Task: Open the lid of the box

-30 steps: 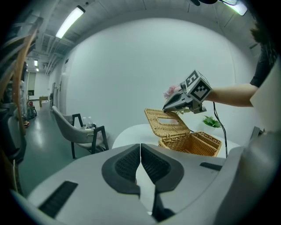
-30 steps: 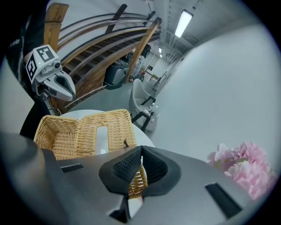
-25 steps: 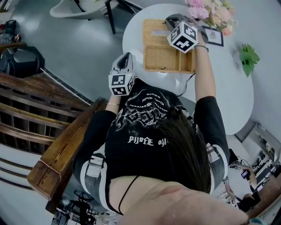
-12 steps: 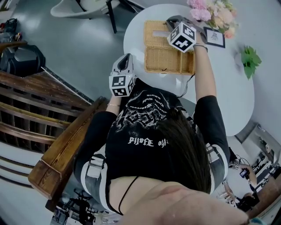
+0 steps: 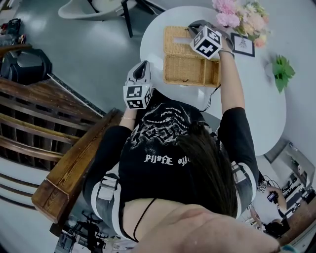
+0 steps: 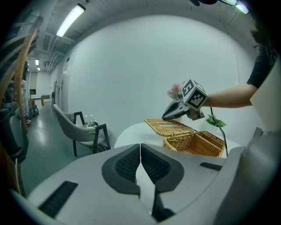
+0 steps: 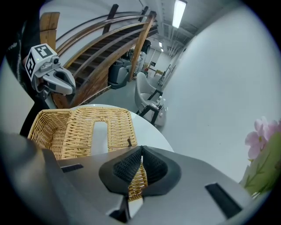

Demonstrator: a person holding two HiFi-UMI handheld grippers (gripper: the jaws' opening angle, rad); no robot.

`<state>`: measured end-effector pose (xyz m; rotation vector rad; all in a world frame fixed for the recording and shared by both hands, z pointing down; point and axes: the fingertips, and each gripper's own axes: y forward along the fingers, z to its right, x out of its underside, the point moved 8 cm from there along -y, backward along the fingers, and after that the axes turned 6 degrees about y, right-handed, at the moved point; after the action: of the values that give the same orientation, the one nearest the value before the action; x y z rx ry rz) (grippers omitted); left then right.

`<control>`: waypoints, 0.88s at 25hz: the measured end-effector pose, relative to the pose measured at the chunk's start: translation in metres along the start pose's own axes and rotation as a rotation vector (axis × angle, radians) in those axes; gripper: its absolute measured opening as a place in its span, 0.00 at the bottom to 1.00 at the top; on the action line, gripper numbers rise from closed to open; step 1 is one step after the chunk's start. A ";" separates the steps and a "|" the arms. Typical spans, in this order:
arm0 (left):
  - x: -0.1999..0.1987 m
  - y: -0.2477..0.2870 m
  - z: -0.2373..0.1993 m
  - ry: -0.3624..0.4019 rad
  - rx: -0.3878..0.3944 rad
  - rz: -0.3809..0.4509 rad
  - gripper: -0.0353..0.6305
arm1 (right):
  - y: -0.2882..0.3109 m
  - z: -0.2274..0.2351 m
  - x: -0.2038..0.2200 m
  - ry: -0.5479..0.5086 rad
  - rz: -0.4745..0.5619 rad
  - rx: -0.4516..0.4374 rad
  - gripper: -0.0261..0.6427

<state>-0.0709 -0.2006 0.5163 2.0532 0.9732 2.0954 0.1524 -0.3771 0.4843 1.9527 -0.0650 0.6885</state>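
Resting on a white round surface (image 5: 247,94): 1 wicker box (image 5: 190,69), rectangular, interior exposed.

Item 1, lid (image 5: 175,37): woven, with 1 long slot through its middle. It is swung open and back from the box's far rim, away from the person. The left gripper view shows it raised off the surface, roughly level.

Item 2, right tool (image 5: 190,25): angled down over the lid's free edge. Its jaws are clamped on that wicker edge, and weave shows between the pads (image 7: 151,165).

Item 3, left tool (image 5: 143,63): held near the person's body, at the surface's near edge and well apart from the box. Its jaws are pressed together with nothing between them, as its own view (image 6: 140,151) shows.

Other entries on the surface: 1 bunch of pink flowers (image 5: 242,17), 1 small framed card (image 5: 243,43) and 1 green leafy sprig (image 5: 281,69), all beyond or right of the box. Off the surface: 1 pale chair (image 5: 94,7) and 1 wooden railing (image 5: 39,123) at left.
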 end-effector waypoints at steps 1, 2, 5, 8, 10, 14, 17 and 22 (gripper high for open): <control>0.000 0.000 0.000 0.000 -0.001 -0.001 0.09 | 0.002 0.000 0.001 0.001 -0.004 -0.005 0.09; 0.000 0.001 -0.001 0.000 -0.002 -0.003 0.09 | 0.004 0.000 0.002 0.002 -0.007 -0.009 0.09; 0.001 0.004 -0.002 -0.002 -0.007 -0.011 0.09 | 0.009 0.001 0.006 0.012 -0.012 -0.027 0.09; 0.003 0.005 -0.003 -0.004 -0.012 -0.018 0.09 | 0.013 0.001 0.009 0.025 -0.019 -0.047 0.09; 0.003 0.006 -0.003 -0.005 -0.013 -0.019 0.09 | 0.016 0.000 0.011 0.034 -0.022 -0.059 0.09; 0.005 0.006 -0.005 -0.010 -0.014 -0.020 0.09 | 0.022 -0.003 0.012 0.060 -0.028 -0.073 0.09; 0.007 0.007 -0.005 -0.014 -0.017 -0.024 0.09 | 0.026 -0.003 0.016 0.082 -0.028 -0.083 0.09; 0.006 0.009 -0.005 -0.016 -0.022 -0.034 0.09 | 0.030 -0.001 0.018 0.094 -0.038 -0.108 0.09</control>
<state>-0.0729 -0.2069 0.5261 2.0254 0.9712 2.0606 0.1565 -0.3864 0.5180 1.8117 -0.0071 0.7360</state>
